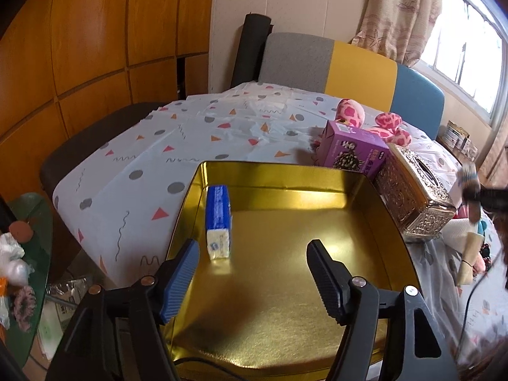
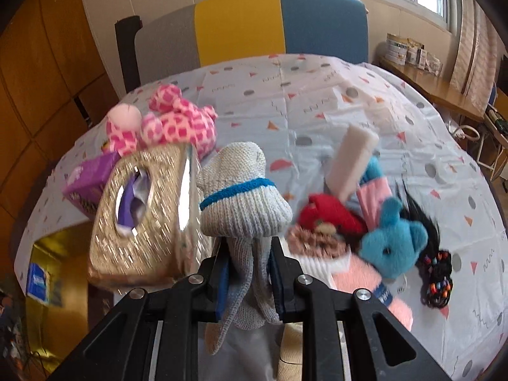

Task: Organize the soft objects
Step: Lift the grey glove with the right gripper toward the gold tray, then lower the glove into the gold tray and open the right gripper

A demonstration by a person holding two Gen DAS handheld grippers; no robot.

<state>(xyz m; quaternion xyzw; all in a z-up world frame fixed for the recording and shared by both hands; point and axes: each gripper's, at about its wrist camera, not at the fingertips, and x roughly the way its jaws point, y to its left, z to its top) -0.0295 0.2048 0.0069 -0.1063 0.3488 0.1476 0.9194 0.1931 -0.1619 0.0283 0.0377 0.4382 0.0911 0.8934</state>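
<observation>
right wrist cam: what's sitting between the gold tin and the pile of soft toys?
The ornate gold tissue box, in the right wrist view. It stands between the gold tin at left and the soft toy pile at right; the right tool holds a grey knit glove beside it.

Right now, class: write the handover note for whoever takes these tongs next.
Left tongs: open, empty, over the gold tin.
Right tongs: shut on the grey knit glove, lifted clear of the table.
Done: blue tissue pack lies in the tin.
Left: glove to the tin; blue plush, red item, pink spotted toy and black hairpiece remain on the tablecloth.
</observation>
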